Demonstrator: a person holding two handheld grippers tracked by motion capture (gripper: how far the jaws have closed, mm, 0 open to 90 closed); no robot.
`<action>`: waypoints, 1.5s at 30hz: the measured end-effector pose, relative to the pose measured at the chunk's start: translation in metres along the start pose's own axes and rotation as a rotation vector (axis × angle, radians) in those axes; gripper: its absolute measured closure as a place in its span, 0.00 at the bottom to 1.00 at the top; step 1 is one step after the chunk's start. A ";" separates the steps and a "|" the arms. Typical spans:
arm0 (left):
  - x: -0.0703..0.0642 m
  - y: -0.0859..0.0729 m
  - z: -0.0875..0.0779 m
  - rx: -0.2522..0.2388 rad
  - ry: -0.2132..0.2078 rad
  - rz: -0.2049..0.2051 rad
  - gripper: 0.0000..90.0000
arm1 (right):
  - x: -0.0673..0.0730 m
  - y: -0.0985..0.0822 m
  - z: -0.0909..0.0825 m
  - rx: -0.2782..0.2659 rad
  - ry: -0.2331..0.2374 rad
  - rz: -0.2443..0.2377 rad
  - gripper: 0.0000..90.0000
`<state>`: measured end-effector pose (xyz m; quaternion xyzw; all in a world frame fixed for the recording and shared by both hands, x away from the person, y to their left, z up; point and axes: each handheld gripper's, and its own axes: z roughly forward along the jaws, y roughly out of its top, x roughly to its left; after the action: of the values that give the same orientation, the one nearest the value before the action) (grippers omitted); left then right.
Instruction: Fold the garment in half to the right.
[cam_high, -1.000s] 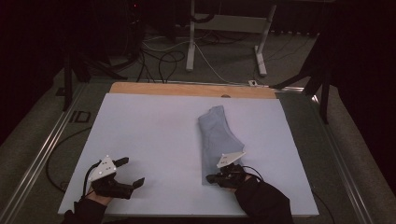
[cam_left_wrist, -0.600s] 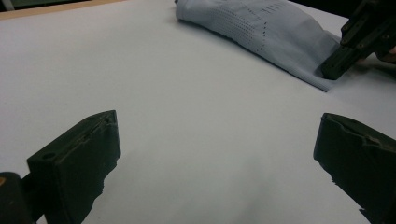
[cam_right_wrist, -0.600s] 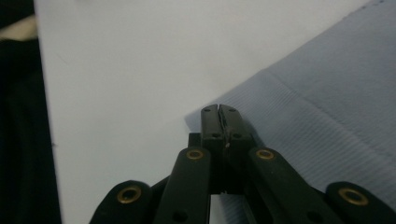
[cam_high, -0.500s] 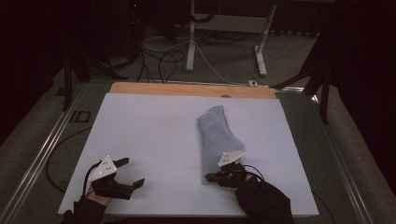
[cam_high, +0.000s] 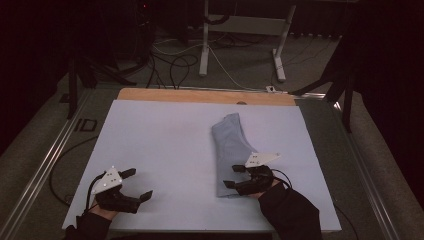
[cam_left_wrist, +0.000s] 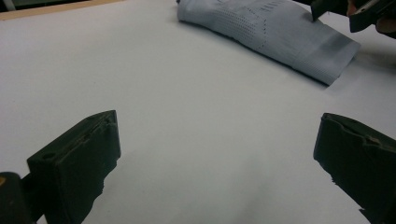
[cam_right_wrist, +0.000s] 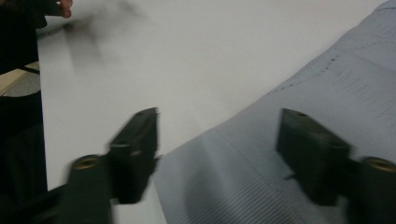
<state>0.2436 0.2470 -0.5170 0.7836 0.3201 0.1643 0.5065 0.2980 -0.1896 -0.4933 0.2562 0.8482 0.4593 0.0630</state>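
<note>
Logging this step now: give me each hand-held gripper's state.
Left hand-held gripper: open, holding nothing.
Right hand-held gripper: jaws just opened, above the folded cloth, not gripping it.

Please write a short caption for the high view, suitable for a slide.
Right gripper open above the near end of a folded grey cloth; left gripper open over the white table.

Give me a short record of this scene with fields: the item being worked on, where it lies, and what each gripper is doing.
Item: pale blue folded knit cloth
Place: lying flat on the white table sheet, right of centre
Right gripper: jaws have just been opening, now apart over the cloth's near end, not pressing on it
Left gripper: open over bare sheet, nothing between the jaws
</note>
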 end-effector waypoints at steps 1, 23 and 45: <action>0.000 0.000 0.000 -0.001 -0.002 -0.001 0.02 | 0.000 0.000 0.000 -0.002 -0.002 0.004 0.25; 0.005 0.000 -0.011 -0.009 0.008 0.002 0.02 | -0.018 -0.019 -0.033 -0.069 -0.100 0.028 0.10; 0.007 -0.002 -0.015 -0.008 0.031 0.007 0.02 | -0.018 -0.077 -0.068 -0.068 -0.281 0.071 0.10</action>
<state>0.2393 0.2627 -0.5123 0.7802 0.3245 0.1792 0.5039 0.2612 -0.2833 -0.5193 0.3455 0.8054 0.4492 0.1735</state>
